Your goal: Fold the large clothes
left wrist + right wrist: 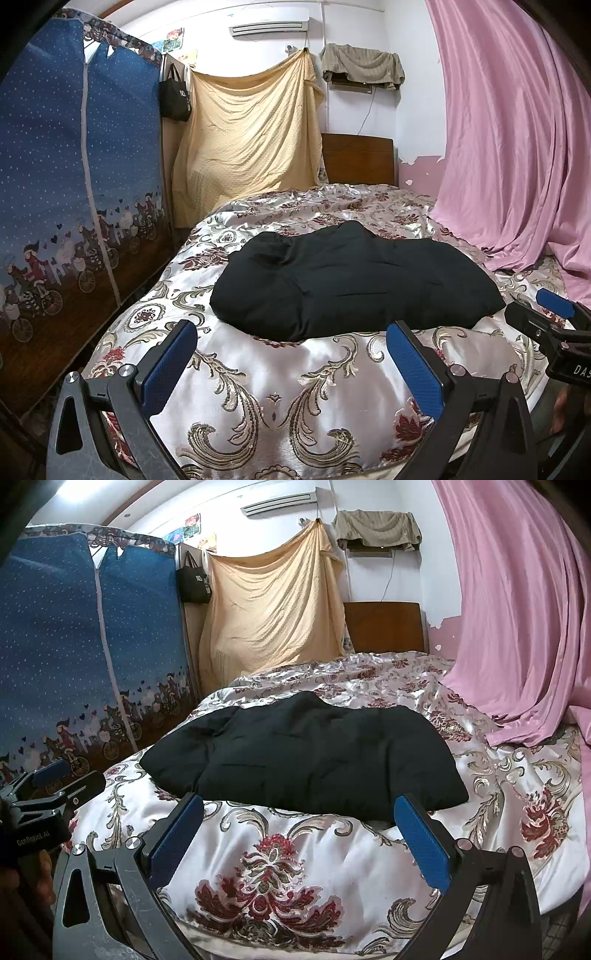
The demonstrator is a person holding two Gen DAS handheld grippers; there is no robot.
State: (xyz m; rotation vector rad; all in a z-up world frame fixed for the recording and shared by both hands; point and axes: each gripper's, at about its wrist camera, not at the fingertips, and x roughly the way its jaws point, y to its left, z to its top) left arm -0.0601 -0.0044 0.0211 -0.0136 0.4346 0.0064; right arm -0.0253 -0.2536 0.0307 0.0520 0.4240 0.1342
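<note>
Black and thickly padded, a large quilted garment (pixel 351 280) lies in a compact bundle across the middle of a bed (pixel 295 387) dressed in a glossy floral satin cover, its long side running parallel to the near edge of the bed. Both handheld tools hover just short of that near edge, clear of the cloth. The left gripper (pixel 291 369) has its blue-padded jaws spread wide and holds nothing; the right gripper (pixel 299 845) is likewise spread and empty, lined up with the bundle's near hem. Each gripper also shows at the margin of the other's view.

The garment looks already doubled over itself into a rough rectangle, so the folding appears well along, though whether a further fold is intended cannot be told. By its puffed, stitched panels it is judged soft, bulky and springy rather than heavy, likely to spring back open if released loosely, and apt to slide on the slick satin beneath it. The soundest hold would seem to be the two near corners of the bundle, one per gripper, pinching through all layers at the hem rather than the top layer alone.

A pink curtain (pixel 517 147) drapes onto the far right corner of the bed; a blue fabric wardrobe (pixel 74 166) stands along the bed's left edge.
</note>
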